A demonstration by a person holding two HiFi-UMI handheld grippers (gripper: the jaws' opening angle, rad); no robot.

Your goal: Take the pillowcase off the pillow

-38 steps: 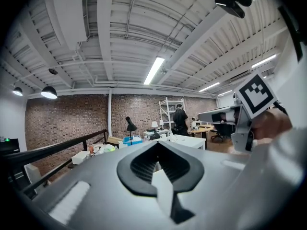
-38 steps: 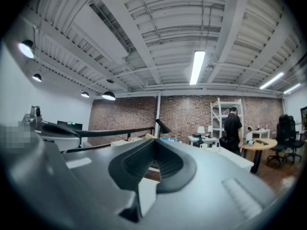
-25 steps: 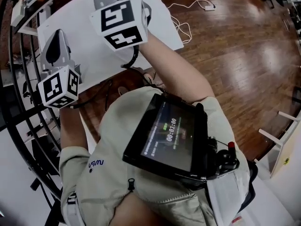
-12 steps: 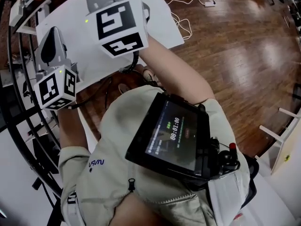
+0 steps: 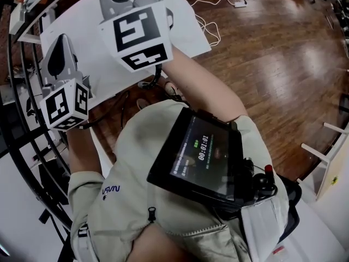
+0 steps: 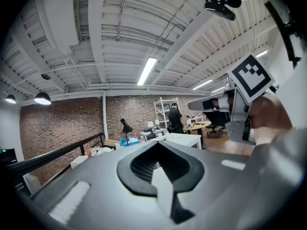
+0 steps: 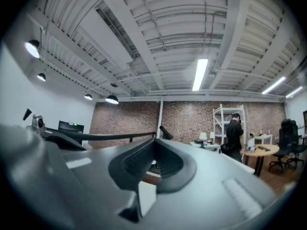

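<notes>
Both claws are raised level in front of the person's chest. The left gripper (image 6: 158, 159) has its jaws pressed fully together with nothing between them, and the right gripper (image 7: 154, 157) is likewise closed and empty. Below them stands a white desk (image 5: 103, 64), the left gripper over its near edge and the right one further in. A tablet (image 5: 204, 160) hangs on the person's chest. White cables (image 5: 210, 29) trail over the wooden floor (image 5: 272, 64) off the desk's right edge, and a black railing (image 5: 22, 119) runs along its left. Both gripper views face a brick wall (image 6: 72, 123) under a white beamed ceiling (image 7: 192, 23), with a person (image 7: 235, 133) standing by a shelf rack (image 7: 221, 123). No view shows where the pillow and pillowcase lie.
</notes>
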